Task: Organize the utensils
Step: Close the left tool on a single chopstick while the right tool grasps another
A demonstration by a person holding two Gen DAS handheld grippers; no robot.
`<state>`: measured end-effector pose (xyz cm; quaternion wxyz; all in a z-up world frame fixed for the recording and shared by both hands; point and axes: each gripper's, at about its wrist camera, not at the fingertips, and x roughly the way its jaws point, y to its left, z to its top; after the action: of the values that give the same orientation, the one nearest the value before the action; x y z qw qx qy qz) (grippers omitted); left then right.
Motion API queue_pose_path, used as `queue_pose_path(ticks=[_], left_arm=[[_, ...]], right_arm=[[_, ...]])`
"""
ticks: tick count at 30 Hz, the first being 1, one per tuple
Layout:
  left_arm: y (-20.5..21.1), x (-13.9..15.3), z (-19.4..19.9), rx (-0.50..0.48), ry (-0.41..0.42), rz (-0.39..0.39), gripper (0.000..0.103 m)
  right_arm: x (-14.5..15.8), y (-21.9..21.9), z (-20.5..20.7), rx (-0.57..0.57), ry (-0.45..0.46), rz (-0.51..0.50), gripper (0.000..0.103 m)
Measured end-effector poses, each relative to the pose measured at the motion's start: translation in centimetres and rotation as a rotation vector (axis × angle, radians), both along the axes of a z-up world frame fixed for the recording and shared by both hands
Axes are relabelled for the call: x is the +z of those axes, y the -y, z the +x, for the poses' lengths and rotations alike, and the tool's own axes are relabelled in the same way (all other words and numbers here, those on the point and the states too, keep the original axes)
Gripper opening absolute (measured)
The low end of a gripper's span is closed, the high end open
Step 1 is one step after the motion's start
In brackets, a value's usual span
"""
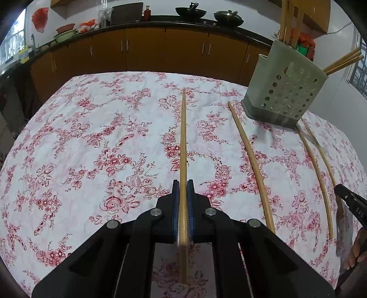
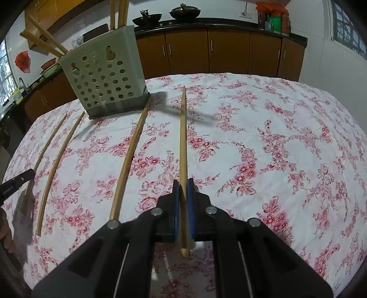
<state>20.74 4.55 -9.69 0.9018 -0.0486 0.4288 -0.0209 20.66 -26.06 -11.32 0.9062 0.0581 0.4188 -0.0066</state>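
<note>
My left gripper (image 1: 183, 186) is shut on a bamboo chopstick (image 1: 183, 142) that points forward over the floral tablecloth. My right gripper (image 2: 182, 185) is shut on another bamboo chopstick (image 2: 182, 137), held just above the cloth. A grey perforated utensil holder (image 1: 284, 91) stands at the far right in the left wrist view and at the far left in the right wrist view (image 2: 105, 75), with several chopsticks standing in it. Three loose chopsticks lie on the cloth (image 1: 252, 160), (image 1: 317, 174), (image 1: 325, 162). The right gripper's tip shows at the left view's right edge (image 1: 348, 199).
The table with the red floral cloth (image 1: 91, 149) fills both views. Behind it runs a dark counter over brown cabinets (image 1: 146, 48) with woks (image 1: 190, 11), bowls and bottles. A window (image 2: 346, 25) is at the right. The left gripper's tip shows at the left edge (image 2: 16, 181).
</note>
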Motion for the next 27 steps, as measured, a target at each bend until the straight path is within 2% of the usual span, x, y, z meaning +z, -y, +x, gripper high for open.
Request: queue_pose_path(ticks=[11,27], left_arm=[[-0.11,0.0,-0.05,0.002,0.0,-0.01,0.008],[0.44,0.01,-0.58,-0.03,-0.001,0.054,0.008]], right_arm=[[0.03,0.09,-0.04,-0.001,0.0,0.01,0.01],[0.09,0.14,-0.05,0.001,-0.002,0.013,0.008]])
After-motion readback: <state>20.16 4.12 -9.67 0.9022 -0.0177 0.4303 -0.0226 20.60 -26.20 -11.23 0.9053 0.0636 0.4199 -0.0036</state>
